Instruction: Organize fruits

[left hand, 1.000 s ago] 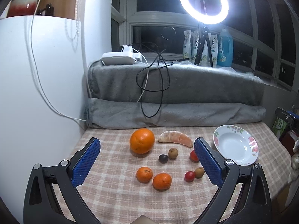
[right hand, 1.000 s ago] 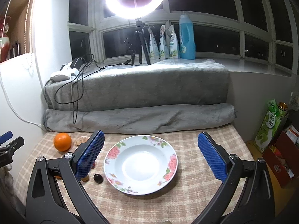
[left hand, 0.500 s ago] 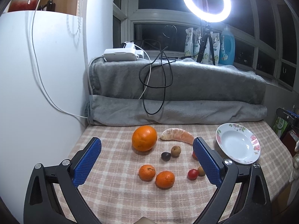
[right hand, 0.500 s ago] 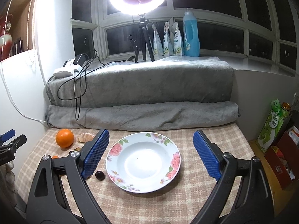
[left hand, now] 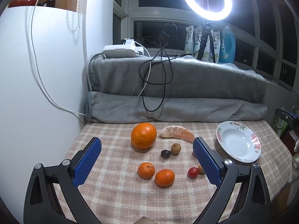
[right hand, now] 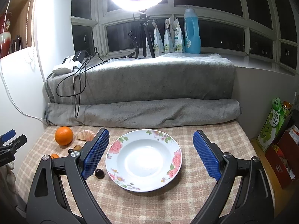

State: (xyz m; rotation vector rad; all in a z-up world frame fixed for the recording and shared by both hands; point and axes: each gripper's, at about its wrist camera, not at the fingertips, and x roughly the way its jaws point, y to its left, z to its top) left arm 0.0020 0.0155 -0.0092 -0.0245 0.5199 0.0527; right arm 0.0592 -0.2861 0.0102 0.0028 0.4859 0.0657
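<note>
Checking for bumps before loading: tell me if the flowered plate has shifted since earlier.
No. The plate still lies just right of the small dark fruit, equally short of the grey blanket roll.

White plate (right hand: 169, 175) with pink flowers, beige checked tablecloth (right hand: 186, 201), orange fruit (left hand: 143, 137), grey blanket (right hand: 142, 85)

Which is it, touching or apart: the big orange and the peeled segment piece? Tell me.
Apart. The left wrist view shows checked cloth between the big orange and the peeled segment piece.
</note>
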